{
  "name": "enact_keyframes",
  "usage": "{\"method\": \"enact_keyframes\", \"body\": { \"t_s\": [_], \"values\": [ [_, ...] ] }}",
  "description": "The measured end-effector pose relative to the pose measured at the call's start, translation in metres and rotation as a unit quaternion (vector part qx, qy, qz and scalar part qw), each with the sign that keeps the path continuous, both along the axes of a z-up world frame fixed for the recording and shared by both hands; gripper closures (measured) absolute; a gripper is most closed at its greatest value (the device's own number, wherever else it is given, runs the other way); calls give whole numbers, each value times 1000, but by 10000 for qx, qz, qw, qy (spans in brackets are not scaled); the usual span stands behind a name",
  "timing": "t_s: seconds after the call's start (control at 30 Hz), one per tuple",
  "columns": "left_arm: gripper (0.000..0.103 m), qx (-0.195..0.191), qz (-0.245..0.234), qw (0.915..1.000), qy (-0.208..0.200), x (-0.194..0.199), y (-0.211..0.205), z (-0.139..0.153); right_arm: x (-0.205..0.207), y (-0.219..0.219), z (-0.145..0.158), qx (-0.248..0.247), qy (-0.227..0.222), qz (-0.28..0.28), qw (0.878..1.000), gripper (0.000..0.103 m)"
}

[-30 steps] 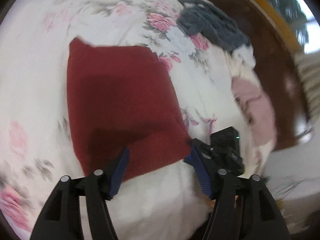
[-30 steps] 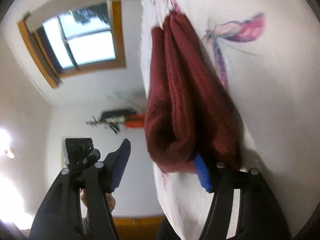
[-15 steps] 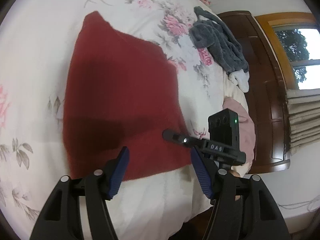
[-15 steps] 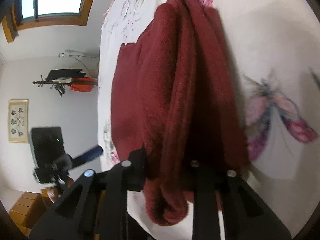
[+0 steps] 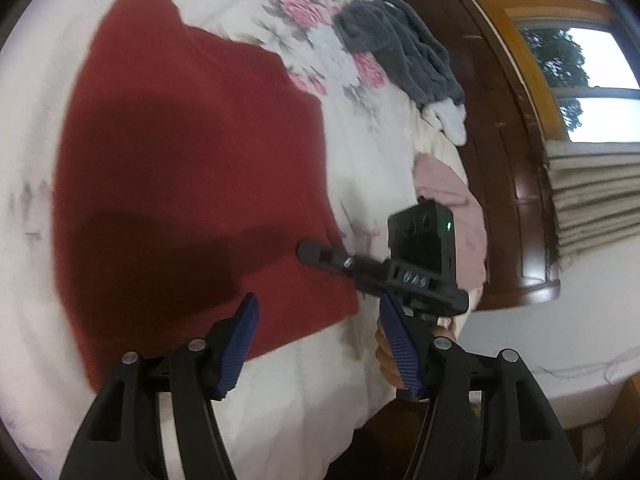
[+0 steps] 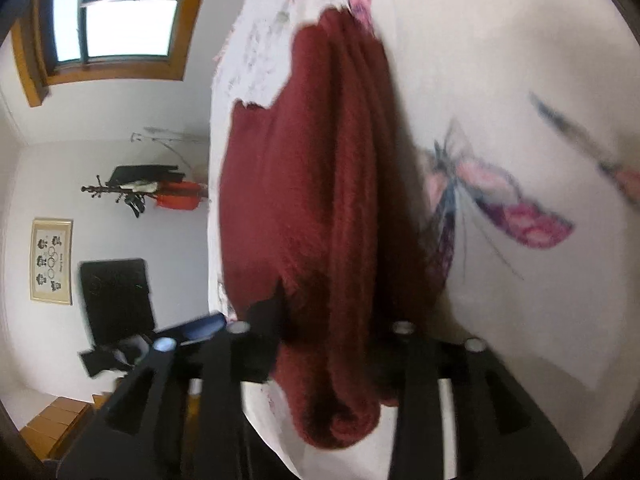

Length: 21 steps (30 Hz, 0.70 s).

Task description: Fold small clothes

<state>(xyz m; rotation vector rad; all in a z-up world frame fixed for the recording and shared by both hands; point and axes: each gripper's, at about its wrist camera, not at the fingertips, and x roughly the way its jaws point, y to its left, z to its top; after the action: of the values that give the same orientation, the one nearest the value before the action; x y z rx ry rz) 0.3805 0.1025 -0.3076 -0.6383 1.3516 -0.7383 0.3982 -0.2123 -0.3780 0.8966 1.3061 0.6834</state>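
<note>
Lying on the floral bed sheet (image 5: 372, 152), the red garment (image 5: 180, 184) is pinched at its near edge by the right gripper (image 6: 320, 332); the left gripper (image 5: 316, 336) hovers above, jaws spread.

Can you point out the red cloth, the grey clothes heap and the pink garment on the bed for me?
red cloth (image 5: 192, 184): left wrist view, middle of its flat top.
grey clothes heap (image 5: 400, 48): left wrist view, centre of the crumpled pile.
pink garment (image 5: 448, 192): left wrist view, its upper part, at the bed's edge.
</note>
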Motion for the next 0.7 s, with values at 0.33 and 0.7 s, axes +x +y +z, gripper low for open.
{"method": "enact_keyframes", "body": {
  "t_s": [0.33, 0.7],
  "values": [
    [41, 64, -116, 9999, 58, -14, -7, -23, 87, 24, 5, -140, -7, 277, 9995, 51],
    [44, -159, 5, 9997, 192, -3, 11, -17, 92, 22, 23, -1225, -840, -150, 9888, 74]
  ]
}}
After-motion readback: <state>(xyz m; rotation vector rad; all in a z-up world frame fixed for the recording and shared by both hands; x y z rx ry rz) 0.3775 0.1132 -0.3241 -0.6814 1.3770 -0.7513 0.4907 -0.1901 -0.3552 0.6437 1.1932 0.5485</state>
